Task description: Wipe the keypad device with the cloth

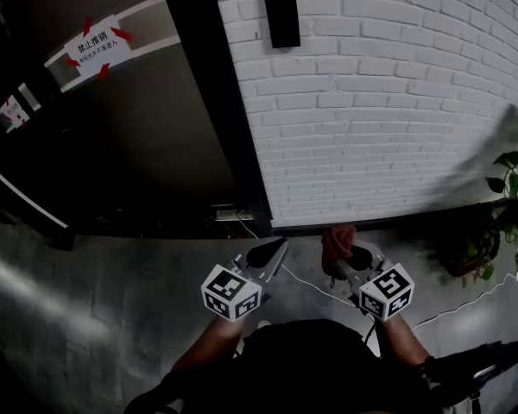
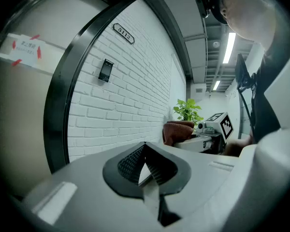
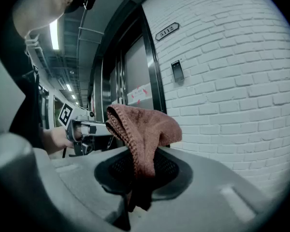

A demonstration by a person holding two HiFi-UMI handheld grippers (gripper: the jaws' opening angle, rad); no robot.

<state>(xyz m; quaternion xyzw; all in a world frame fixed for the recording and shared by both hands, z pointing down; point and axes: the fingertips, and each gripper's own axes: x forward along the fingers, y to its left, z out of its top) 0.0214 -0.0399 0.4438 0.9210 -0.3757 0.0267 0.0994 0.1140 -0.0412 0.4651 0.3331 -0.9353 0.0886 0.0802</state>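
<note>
Soft, light, limp cloth (image 3: 144, 122) pinched at a fold in the right tool (image 3: 142, 170), loose end bunched above. Left tool (image 2: 146, 164) closed, empty. Keypad (image 1: 281, 18) high on the wall (image 1: 388, 102), near its left edge, well apart from both tools; rigid and fixed, likely fine under gentle pressure.

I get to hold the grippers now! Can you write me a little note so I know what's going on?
Left gripper: jaws together, nothing in them.
Right gripper: jaws shut on the brown cloth, bunched above them.
Keypad device: high on the white brick wall, beside the dark door frame, above both grippers.
Done: cloth in grip. Left: raise the cloth to the keypad device and wipe it; no contact yet.
</note>
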